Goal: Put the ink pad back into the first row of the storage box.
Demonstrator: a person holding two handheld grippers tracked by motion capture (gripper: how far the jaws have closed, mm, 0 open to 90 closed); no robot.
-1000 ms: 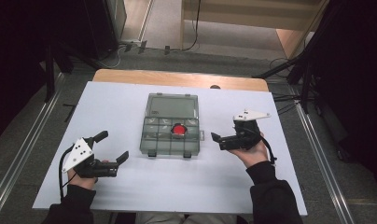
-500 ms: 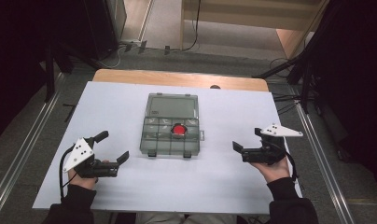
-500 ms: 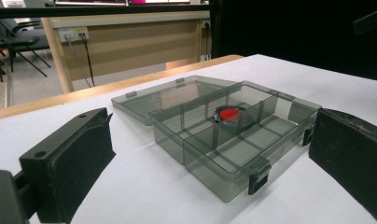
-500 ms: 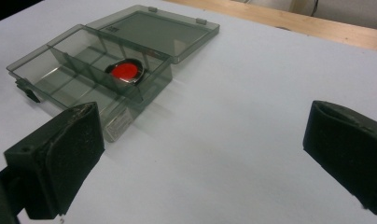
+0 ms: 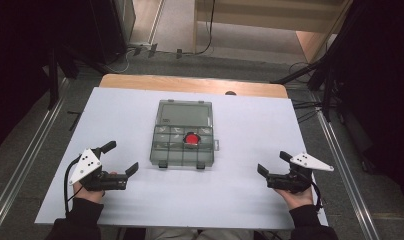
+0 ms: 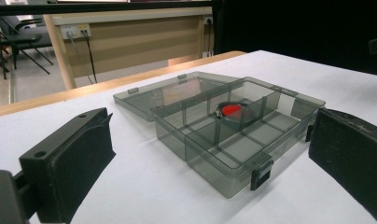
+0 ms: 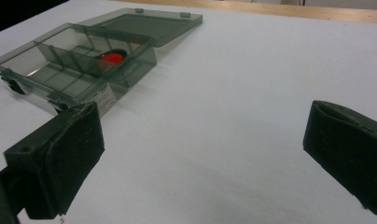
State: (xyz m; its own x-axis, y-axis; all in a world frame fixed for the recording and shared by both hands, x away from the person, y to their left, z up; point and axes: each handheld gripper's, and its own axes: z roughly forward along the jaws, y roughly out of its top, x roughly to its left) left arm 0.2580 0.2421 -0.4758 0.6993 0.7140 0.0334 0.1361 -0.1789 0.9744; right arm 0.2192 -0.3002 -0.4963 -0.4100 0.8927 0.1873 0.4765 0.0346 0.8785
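Note:
A smoky clear compartment box (image 5: 183,149) lies at the middle of the white table cover, its lid (image 5: 185,114) folded flat on the far side. A red round piece (image 5: 192,138) sits in one of its right-hand compartments. My left gripper (image 5: 122,157) rests open at the near left, its jaws angled toward the box's near-left corner. My right gripper (image 5: 273,163) is open at the near right, well apart from the box. The left gripper view has the box (image 6: 233,140) and the red piece (image 6: 231,110) between the wide jaws. In the right gripper view the box (image 7: 70,60) lies far left.
The white cover (image 5: 250,120) spans nearly the whole table, with a wooden strip (image 5: 190,85) bare along the far edge. A small dark spot (image 5: 230,93) sits on that strip. Metal rails (image 5: 340,150) and cables run on the floor at both sides.
My right gripper has drawn back from beside the box's right side to the near right of the table. The left gripper and the box have stayed put.

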